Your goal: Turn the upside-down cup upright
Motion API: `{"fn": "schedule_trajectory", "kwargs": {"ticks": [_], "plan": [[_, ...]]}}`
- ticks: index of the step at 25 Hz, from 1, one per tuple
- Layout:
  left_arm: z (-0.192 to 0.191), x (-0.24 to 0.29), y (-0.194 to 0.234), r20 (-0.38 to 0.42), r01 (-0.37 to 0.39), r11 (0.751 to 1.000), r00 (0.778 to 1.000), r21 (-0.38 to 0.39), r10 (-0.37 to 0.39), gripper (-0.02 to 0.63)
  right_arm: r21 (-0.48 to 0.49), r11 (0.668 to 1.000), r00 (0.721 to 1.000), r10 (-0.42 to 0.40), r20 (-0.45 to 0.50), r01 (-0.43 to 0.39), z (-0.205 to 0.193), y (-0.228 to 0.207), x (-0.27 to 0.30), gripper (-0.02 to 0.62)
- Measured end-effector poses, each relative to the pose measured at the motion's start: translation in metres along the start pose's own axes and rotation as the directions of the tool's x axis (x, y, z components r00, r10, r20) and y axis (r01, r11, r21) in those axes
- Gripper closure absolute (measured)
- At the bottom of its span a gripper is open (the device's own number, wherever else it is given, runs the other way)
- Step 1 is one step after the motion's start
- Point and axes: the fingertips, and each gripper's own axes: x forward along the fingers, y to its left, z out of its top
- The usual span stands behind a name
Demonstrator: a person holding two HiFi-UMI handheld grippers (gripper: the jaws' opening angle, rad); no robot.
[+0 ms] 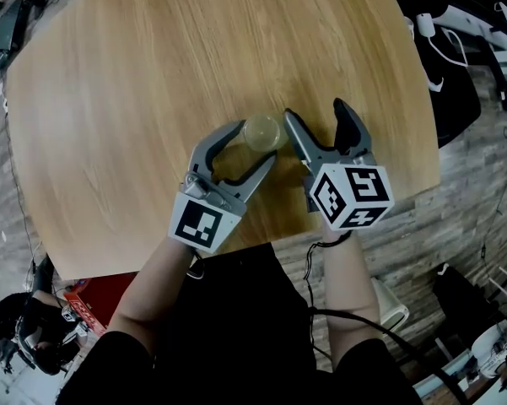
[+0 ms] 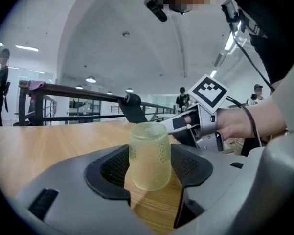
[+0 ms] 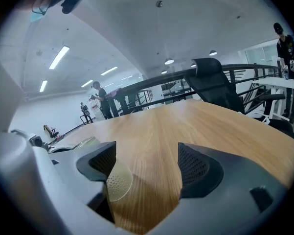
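The upside-down cup (image 1: 262,132) stands on the tabletop (image 1: 152,74) between the parted jaws of the left gripper (image 1: 255,142), pads just beside its sides, likely to grasp and flip it, while the right gripper (image 1: 315,110) waits alongside, open and empty.

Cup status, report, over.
Left gripper open, straddling cup, no grip seen. Right gripper open, empty, its jaw close beside cup. Cup upside-down on table.

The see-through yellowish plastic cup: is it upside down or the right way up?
Upside down, it seems: the translucent yellowish plastic cup stands on the wooden table, closed narrower end up.
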Motion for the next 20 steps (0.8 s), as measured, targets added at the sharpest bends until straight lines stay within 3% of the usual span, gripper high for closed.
{"fn": "schedule_trajectory", "kwargs": {"ticks": [5,10,14,17,19,20], "plan": [[-0.004,0.007,-0.004,-0.020,0.006,1.000,1.000,0.019,-0.006,0.331,0.010,1.000,1.000,-0.022,-0.016,0.022,-0.011,-0.010,-0.002,0.193],[0.006,-0.001,-0.008,0.025,0.028,0.999,0.999,0.043,-0.029,0.331,0.002,1.000,1.000,-0.020,-0.003,0.020,-0.010,-0.003,-0.007,0.193],[0.028,-0.022,-0.008,0.076,-0.014,0.999,0.997,-0.041,0.017,0.331,-0.007,0.999,0.998,-0.030,0.063,0.031,0.011,0.002,-0.028,0.193],[0.069,-0.051,-0.007,0.143,-0.071,0.997,0.987,-0.027,0.074,0.332,-0.041,0.999,0.987,0.020,0.157,-0.014,0.046,0.032,-0.060,0.200],[0.103,-0.068,-0.007,0.197,-0.125,0.992,0.973,0.008,0.121,0.386,-0.067,0.997,0.973,0.045,0.229,-0.030,0.070,0.058,-0.085,0.257],[0.118,-0.077,-0.008,0.220,-0.159,0.987,0.964,0.015,0.152,0.436,-0.083,0.996,0.964,0.044,0.263,-0.022,0.081,0.070,-0.099,0.358]]}}
